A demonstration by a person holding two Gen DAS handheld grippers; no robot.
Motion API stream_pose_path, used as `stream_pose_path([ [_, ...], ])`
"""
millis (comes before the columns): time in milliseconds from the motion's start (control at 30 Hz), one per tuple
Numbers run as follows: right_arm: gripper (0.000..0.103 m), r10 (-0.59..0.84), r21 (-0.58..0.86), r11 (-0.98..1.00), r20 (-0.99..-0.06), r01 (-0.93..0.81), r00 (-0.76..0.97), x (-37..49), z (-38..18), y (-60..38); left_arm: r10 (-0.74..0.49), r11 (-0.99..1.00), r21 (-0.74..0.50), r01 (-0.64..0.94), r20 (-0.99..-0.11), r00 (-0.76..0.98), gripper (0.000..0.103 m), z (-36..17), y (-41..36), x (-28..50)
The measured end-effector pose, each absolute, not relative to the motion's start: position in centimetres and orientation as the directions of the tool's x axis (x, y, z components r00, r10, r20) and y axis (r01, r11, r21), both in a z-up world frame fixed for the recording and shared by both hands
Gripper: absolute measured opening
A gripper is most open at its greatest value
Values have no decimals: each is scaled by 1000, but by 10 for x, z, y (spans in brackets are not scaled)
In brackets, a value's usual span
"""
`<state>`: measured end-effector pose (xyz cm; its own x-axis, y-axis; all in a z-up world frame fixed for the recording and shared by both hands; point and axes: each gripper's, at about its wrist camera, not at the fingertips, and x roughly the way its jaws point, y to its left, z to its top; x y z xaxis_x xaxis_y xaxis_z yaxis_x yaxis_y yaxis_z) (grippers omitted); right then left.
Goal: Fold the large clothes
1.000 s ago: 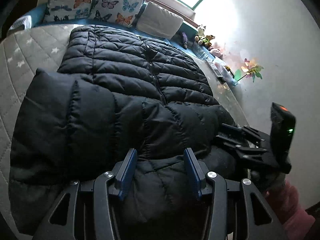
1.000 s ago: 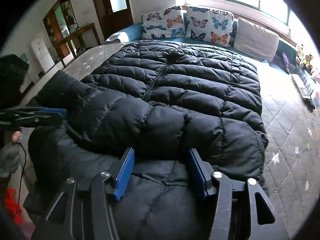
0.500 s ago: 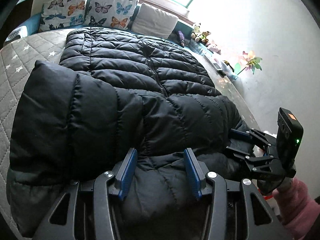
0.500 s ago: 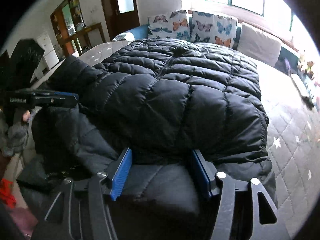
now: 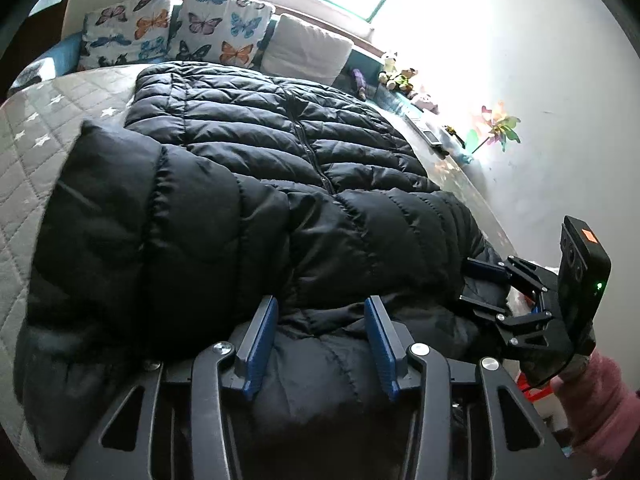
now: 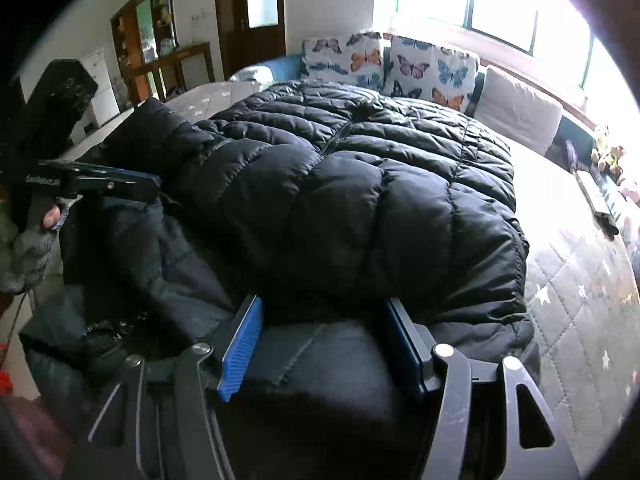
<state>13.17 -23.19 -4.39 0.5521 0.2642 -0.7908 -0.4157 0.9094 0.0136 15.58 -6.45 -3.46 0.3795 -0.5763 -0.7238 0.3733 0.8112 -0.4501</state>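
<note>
A large black puffer jacket (image 5: 256, 184) lies spread on the bed, zipper up, with both sleeves folded across its front; it also shows in the right wrist view (image 6: 360, 200). My left gripper (image 5: 320, 312) is open, its blue pads straddling the jacket's near end. My right gripper (image 6: 320, 320) is open too, jaws wide over the near right part of the jacket. Each gripper shows in the other's view: the right one (image 5: 496, 292) at the jacket's right edge, the left one (image 6: 132, 184) at its left edge.
The grey quilted bed cover with stars (image 6: 576, 304) surrounds the jacket. Butterfly pillows (image 5: 180, 32) and a beige pillow (image 5: 308, 52) lie at the head. Soft toys (image 5: 396, 76) and a pinwheel (image 5: 496, 128) are by the white wall. A door and wooden shelves (image 6: 160, 52) stand at the left.
Both grippers have drawn back and lowered toward the jacket's near end. The jaws stay open throughout. The folded sleeves lie as before.
</note>
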Motion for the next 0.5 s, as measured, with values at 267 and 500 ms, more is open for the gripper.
stream_pose_path([
  [267,68,298,20,893,-775,-450,557,153,-4,-218,-553,832,-424,358,-691,465,51,17,-38,167],
  [500,69,269,40,899,-836,-436,478,186,-41,-209,-570,821,-508,260,-708,416,51,-21,-9,200],
])
